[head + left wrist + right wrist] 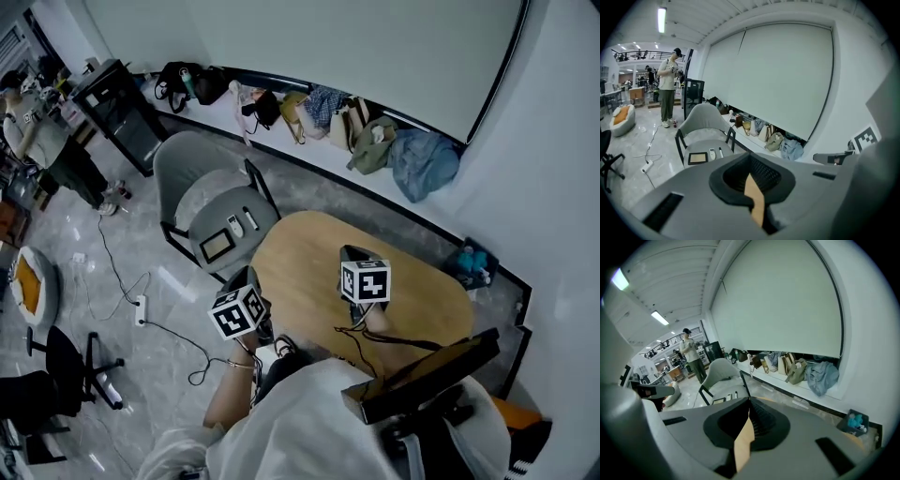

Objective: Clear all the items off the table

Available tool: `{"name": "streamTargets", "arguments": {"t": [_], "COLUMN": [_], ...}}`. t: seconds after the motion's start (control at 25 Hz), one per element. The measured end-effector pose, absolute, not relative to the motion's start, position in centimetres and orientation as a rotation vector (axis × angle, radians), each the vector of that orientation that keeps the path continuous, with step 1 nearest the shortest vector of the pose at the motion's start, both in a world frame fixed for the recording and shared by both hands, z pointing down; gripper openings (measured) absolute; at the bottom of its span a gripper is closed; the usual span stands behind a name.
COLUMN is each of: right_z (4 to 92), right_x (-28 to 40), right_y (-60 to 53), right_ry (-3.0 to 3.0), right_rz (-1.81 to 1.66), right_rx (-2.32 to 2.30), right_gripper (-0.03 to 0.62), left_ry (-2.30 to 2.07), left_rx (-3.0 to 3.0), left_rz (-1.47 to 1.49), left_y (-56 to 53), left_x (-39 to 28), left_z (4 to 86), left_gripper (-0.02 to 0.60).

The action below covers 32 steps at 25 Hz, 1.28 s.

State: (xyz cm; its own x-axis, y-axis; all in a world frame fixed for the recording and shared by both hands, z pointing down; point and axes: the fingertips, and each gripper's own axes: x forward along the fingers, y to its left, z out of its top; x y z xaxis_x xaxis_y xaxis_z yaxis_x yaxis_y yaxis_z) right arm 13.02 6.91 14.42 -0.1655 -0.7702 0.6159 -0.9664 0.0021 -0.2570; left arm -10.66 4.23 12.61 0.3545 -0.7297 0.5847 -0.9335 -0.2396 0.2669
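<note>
Table (302, 255), oval, smooth pale wood

The left gripper (751, 161) and the right gripper (748, 404) share one build: a smooth pale grey shell whose fingers (693, 190) frame a black-rimmed hollow lined with ribbed black pads (765, 174). Narrow dark rectangular slots (663, 211) are cut into the shell on either side, behind the fingers. Further back from the fingers each gripper carries a cube with black-and-white square markers, the left cube (237, 312) and the right cube (365, 281). Thin dark cables (384, 342) trail back from behind the cubes. The person wears a loose white top (300, 422).
</note>
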Motion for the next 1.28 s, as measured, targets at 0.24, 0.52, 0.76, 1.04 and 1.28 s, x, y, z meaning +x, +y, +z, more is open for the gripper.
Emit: {"name": "streamTargets", "arguments": {"t": [0.24, 0.52, 0.76, 1.04, 1.28], "right_z": [12.7, 11.8, 11.7, 11.9, 11.4], "right_x": [7.7, 1.1, -1.5, -1.4, -1.1], "right_y": [6.9, 4.9, 4.2, 3.9, 4.8], "right_ry": [-2.065, -2.133, -2.13, -2.122, -2.127], "right_rz": [0.846, 0.779, 0.728, 0.714, 0.702], "right_rx": [1.768, 1.753, 1.71, 1.702, 1.706], "right_gripper": [0.026, 0.023, 0.023, 0.023, 0.023], "left_ry": [-1.475, -1.511, -1.552, -1.566, -1.565], "left_rx": [2.099, 2.09, 2.002, 1.966, 1.964], "left_rz": [0.422, 0.386, 0.35, 0.33, 0.325], "left_y": [4.4, 3.5, 3.4, 3.5, 4.7], "left_x": [-14.5, -20.9, -25.0, -25.4, -24.9], "left_z": [11.0, 11.2, 12.6, 13.2, 13.3], "left_gripper": [0.008, 0.008, 0.008, 0.008, 0.008]}}
